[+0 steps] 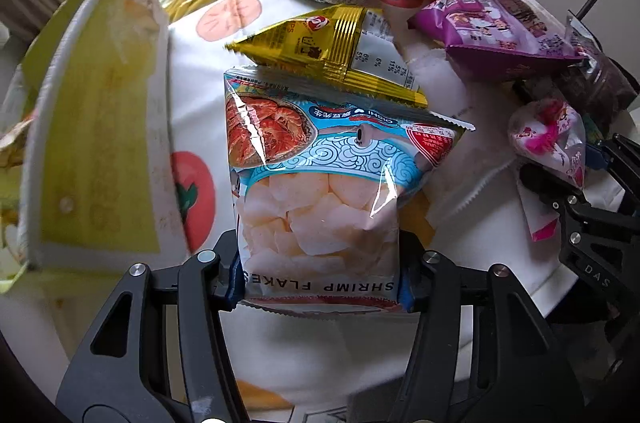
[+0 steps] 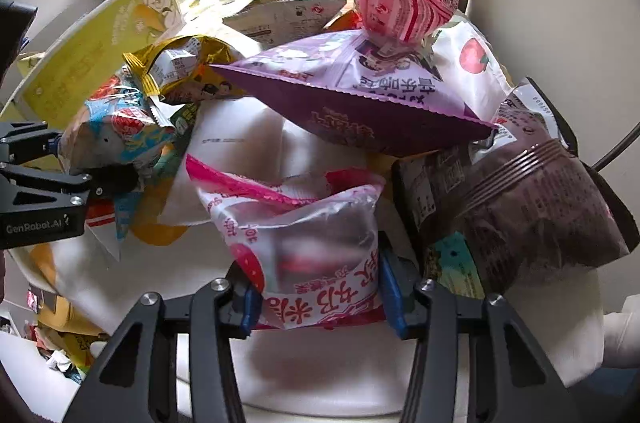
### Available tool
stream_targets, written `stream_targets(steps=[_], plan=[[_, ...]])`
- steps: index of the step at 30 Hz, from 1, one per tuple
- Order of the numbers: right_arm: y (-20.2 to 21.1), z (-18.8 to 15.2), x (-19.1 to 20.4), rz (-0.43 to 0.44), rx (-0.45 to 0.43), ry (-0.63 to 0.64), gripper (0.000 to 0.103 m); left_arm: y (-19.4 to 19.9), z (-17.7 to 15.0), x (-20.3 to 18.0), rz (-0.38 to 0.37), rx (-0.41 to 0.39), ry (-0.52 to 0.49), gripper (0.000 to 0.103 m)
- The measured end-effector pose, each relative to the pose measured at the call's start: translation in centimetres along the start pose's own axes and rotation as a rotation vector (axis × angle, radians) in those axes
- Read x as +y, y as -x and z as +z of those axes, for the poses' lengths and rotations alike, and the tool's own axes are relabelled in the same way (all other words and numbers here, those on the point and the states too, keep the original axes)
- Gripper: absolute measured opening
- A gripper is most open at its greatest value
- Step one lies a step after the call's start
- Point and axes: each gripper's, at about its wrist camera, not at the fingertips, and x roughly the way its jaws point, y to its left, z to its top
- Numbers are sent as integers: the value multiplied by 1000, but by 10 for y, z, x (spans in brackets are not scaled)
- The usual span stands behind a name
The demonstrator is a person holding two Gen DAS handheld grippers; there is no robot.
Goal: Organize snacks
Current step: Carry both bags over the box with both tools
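Both tongs are clamped now: my left tongs grip the shrimp bag by its bottom edge, my right tongs pinch the pink packet, both on the tabletop pile. Next, I reckon, lift clear toward the yellow box.

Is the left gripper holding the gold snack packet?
No: the left gripper is clamped on the shrimp flakes bag, while the gold packet lies farther back on the table.
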Motion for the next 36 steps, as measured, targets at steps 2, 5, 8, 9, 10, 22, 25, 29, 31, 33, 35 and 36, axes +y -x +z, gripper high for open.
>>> stream_targets(steps=[2,5,8,9,10,22,25,29,31,33,35,36], plan=[[4,2,0,4,-2,4,45,16,0,2,-6,-34,15,52],[13,4,0,12,-13,8,45,27,0,2,14,-44,19,52],[20,7,1,30,-21,10,45,37,-3,3,18,-54,37,52],[21,7,1,32,-26,16,45,41,-4,4,19,-59,40,52],[24,8,2,34,-34,23,45,44,-4,4,22,-63,42,52],[47,10,7,72,-82,64,45,79,-6,1,30,-110,68,52],[58,17,8,80,-107,75,45,94,-6,1,35,-139,83,52],[75,27,10,90,-140,100,45,115,-6,3,47,-171,109,52],[83,36,11,106,-154,110,45,123,-6,6,50,-183,126,52],[90,46,14,124,-164,119,45,134,-4,13,46,-199,154,52],[96,57,17,139,-173,133,45,144,-3,24,42,-213,187,52],[99,64,21,147,-177,146,45,149,-1,30,45,-221,205,52]])
